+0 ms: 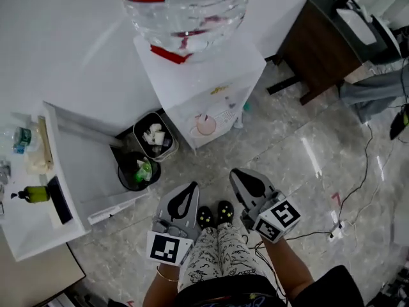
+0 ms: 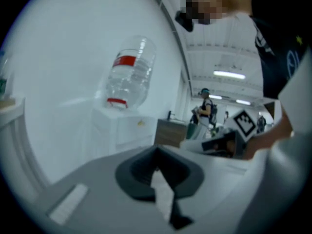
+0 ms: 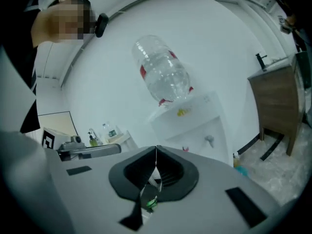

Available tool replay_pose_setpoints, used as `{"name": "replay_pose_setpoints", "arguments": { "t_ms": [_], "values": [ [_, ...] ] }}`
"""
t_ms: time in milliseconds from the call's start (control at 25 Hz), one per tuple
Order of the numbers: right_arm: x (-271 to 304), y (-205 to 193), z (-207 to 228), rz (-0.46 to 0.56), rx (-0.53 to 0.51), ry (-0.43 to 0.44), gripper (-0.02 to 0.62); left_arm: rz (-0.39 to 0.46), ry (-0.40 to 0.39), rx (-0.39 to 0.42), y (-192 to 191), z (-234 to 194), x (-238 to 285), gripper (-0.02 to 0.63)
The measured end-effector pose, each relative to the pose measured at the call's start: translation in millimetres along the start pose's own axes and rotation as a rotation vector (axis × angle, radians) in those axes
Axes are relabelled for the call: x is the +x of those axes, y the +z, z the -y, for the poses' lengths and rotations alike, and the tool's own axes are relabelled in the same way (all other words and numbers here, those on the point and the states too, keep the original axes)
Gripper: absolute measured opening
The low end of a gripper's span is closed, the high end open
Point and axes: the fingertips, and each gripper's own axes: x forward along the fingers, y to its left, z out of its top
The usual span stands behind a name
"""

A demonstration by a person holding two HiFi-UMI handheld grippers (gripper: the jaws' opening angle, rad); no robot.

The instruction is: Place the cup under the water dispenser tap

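Observation:
The white water dispenser (image 1: pixel 192 75) stands against the wall with a big clear bottle (image 1: pixel 185 8) on top. A pink cup (image 1: pixel 206 125) sits in the recess on its front. My left gripper (image 1: pixel 192 185) and right gripper (image 1: pixel 238 173) hang side by side above the person's shoes, well short of the dispenser. Both have their jaws shut tip to tip with nothing between them. The left gripper (image 2: pixel 157 150) view shows the dispenser (image 2: pixel 117 126) ahead to the left. From the right gripper (image 3: pixel 156 147) view, the dispenser tap (image 3: pixel 209 140) is just beyond the jaws.
Two bins with rubbish (image 1: pixel 155 136) (image 1: pixel 138 169) stand left of the dispenser. Next to them is a white table (image 1: pixel 25 232) with a green bottle (image 1: pixel 35 194). A brown cabinet (image 1: pixel 319 43) is at the back right. Cables (image 1: pixel 358 190) trail over the floor on the right.

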Motion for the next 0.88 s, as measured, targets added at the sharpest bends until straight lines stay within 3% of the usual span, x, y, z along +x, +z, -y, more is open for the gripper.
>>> {"name": "replay_pose_setpoints", "arguments": {
  "t_ms": [240,400,520,760,880],
  "values": [
    [-70.8,118.4,-84.4,0.115,-0.071,0.115,0.014,-0.005,-0.138,0.076,106.3,63.4,-29.1,-0.002],
    [-97.0,169.9,-117.4,0.223,-0.116,0.148,0.014,0.037,-0.099,0.236,173.6,86.9,-30.5,-0.002],
    [-115.0,176.7,-123.1,0.227,-0.152,0.123,0.014,0.143,-0.117,0.22,211.4,106.8,-35.5,-0.002],
    [-143.3,171.2,-121.9,0.173,-0.155,0.082,0.014,0.164,-0.188,0.15,207.0,130.5,-56.7,-0.002],
    [-149.6,173.1,-123.7,0.178,-0.157,0.073,0.014,0.132,-0.173,0.111,187.5,124.3,-67.2,-0.002]
  ]
}}
